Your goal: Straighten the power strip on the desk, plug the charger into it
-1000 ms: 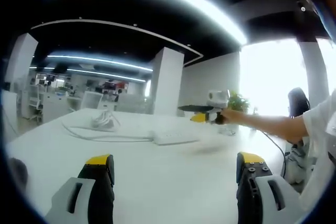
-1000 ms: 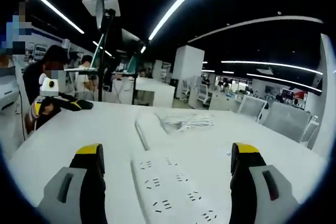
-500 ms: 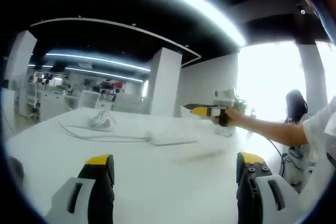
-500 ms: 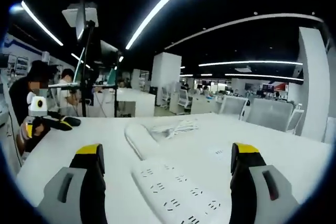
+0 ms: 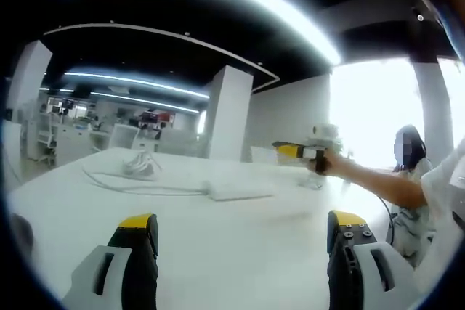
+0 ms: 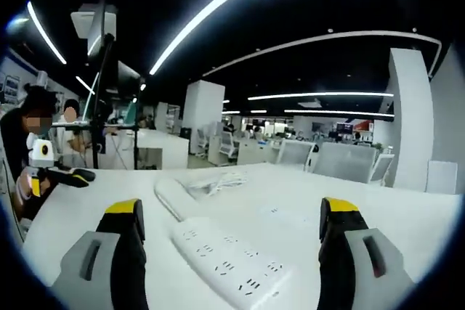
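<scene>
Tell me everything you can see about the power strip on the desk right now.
The power strip is a long, flat white bar, plastic by its look, with rows of socket slots along its top. It lies flat on the white desk, running diagonally between the right gripper's open fingers, which do not touch it. A white cable runs from its far end toward a loose coil. In the left gripper view it appears farther off. Nothing looks plugged in.

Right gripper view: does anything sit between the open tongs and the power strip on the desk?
Nothing visible does. The right tongs are open and empty, and the white power strip lies on the white desk directly ahead between the jaws. Only its own cord lies farther back, beyond it.
</scene>
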Tool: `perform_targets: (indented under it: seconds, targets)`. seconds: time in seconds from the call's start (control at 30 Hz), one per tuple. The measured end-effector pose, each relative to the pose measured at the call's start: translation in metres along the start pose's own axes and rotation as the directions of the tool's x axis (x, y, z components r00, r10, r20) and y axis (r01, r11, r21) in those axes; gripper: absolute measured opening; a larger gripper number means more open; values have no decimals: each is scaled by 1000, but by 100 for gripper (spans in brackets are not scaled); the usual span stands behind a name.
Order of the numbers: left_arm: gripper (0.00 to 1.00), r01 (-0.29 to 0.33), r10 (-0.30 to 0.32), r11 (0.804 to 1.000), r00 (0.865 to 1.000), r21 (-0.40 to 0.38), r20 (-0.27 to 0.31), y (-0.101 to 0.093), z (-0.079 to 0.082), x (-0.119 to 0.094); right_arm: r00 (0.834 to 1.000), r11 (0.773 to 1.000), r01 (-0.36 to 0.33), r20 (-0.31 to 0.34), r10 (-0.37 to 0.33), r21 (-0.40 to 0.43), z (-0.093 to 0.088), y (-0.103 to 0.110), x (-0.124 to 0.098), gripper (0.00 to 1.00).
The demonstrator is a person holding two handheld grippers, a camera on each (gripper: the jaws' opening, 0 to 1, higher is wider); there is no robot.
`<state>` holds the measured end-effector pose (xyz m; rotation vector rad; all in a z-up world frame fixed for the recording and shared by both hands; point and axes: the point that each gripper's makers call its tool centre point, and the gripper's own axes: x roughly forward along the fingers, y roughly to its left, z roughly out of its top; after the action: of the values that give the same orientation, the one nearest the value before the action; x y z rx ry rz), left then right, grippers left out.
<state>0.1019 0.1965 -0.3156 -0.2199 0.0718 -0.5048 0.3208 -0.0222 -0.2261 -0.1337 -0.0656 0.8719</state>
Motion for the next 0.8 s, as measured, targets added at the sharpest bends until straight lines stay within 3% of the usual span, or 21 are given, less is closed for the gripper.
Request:
perform_targets:
  seconds: [0.37,0.57,0.8]
  targets:
    - [99,16,-16,1000,1000,3,0,-5,0,2,996,997,78,41,-78,0,17,3,-38,100]
    - [99,20,-20,1000,1000,2,1,-5,0,3,992,993,119,32,-118,-22,19,2,-55,100]
    - [99,15,-15,1000,1000,-1,-1,-2,-1,2,984,986,164,65,-163,-3,22,2,-80,100]
